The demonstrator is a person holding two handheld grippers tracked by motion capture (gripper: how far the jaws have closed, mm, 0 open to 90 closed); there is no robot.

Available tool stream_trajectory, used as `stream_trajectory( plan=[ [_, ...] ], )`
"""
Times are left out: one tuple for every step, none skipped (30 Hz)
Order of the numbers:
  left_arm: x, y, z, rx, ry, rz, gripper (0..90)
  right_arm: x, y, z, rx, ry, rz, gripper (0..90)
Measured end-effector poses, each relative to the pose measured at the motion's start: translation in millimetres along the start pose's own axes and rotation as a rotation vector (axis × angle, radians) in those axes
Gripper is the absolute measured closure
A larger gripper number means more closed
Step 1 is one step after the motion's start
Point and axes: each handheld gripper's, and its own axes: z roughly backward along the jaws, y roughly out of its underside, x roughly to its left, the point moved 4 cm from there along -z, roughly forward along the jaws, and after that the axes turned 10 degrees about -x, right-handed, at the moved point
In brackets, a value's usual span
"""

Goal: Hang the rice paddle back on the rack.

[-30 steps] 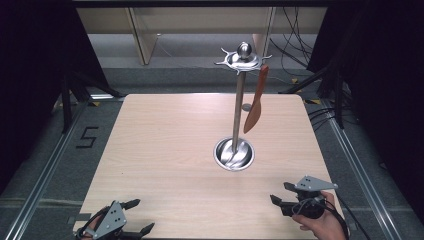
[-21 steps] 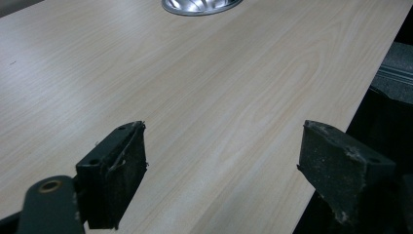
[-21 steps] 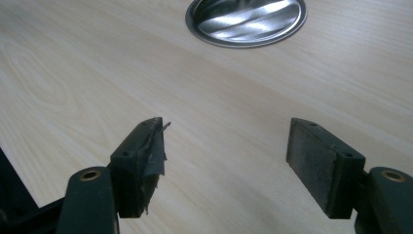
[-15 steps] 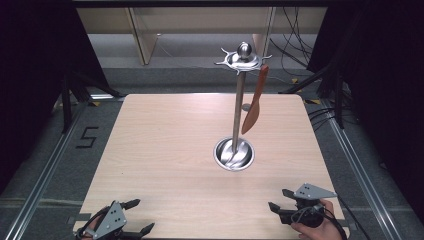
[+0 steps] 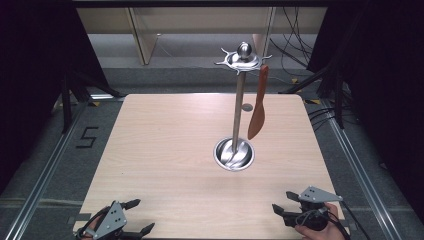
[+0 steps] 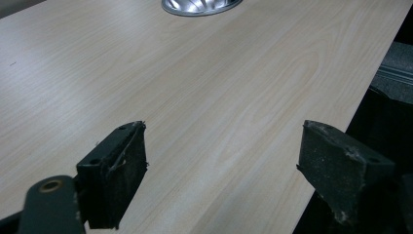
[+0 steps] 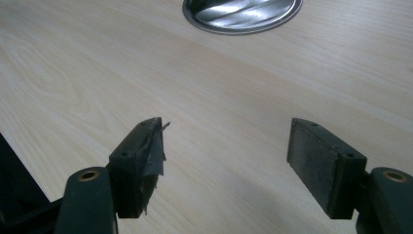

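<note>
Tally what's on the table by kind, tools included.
Metal utensil stand: 1
Brown spatula hanging from the stand: 1
Tools, both open and empty: 2 (left tool, right tool)
Total: 4

Lab recording rig, wooden table (image 5: 165, 150) between black curtains (image 5: 35, 60), floor rails (image 5: 42, 175), loose cables (image 5: 295, 50)

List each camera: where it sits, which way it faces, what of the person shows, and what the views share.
High view: fixed above the person's side, looking forward and down on the wooden table; left tool and right tool, held in a hand, enter at the bottom.
Left gripper view: rides the left tool, looking along its open jaws across the table.
Right gripper view: rides the right tool, jaws open, facing the stand.
Shared: all three show the stand's steel base.
</note>
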Motion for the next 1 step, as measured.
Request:
stream_trajectory(
  plan=[
    [0.0, 0.0, 0.1, 0.001, 0.000, 0.000, 17.3, -0.6, -0.1, 0.5, 0.005, -0.003, 0.009, 30.6]
  ],
)
